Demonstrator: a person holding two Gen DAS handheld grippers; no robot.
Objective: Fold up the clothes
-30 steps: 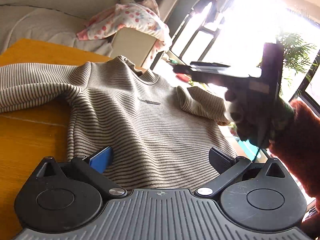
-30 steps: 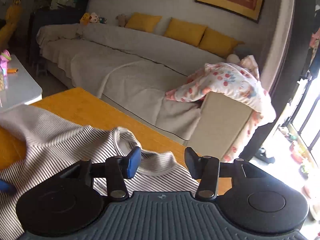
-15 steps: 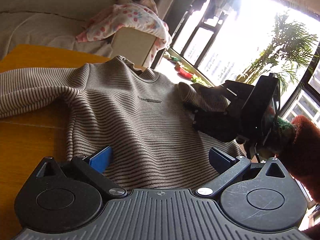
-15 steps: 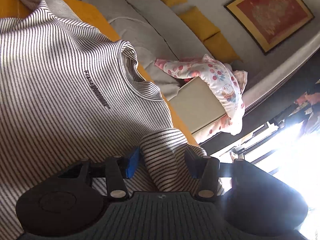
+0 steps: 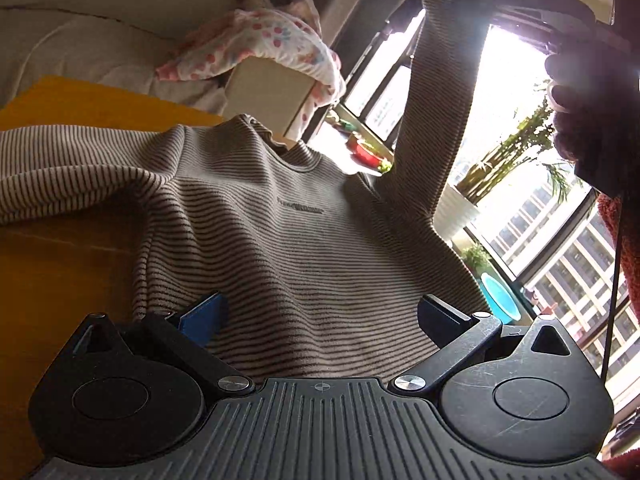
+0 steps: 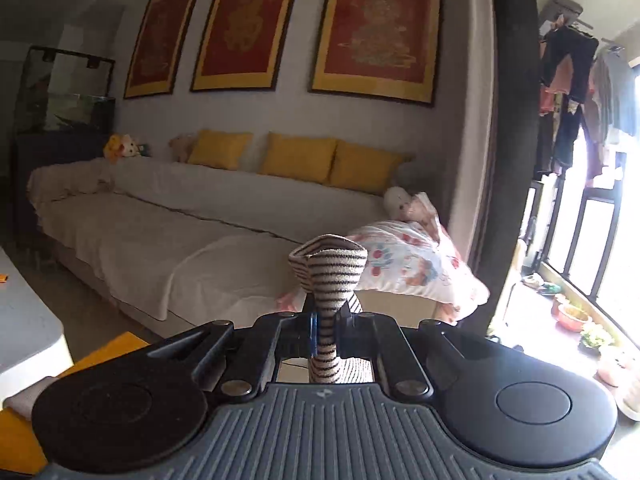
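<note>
A living room with a covered sofa [image 6: 168,240], yellow cushions [image 6: 300,158] and three red framed prints [image 6: 376,26] lies beyond a yellow table [image 5: 72,264]. On that table, directly ahead of the left gripper [image 5: 320,316], a striped sweater [image 5: 272,248] lies face up, its hem between the blue-padded fingers [image 5: 202,316], which stand wide apart and hold nothing. Up and to its right, the right gripper [image 6: 326,328] holds one sleeve [image 5: 436,128] raised from the shoulder against the bright window [image 5: 520,160]. Its jaws have just been closing and now pinch the sleeve near the cuff [image 6: 328,260], which flares open just past the fingertips. A floral blanket [image 6: 416,260] drapes the sofa arm ahead of both tools.
</note>
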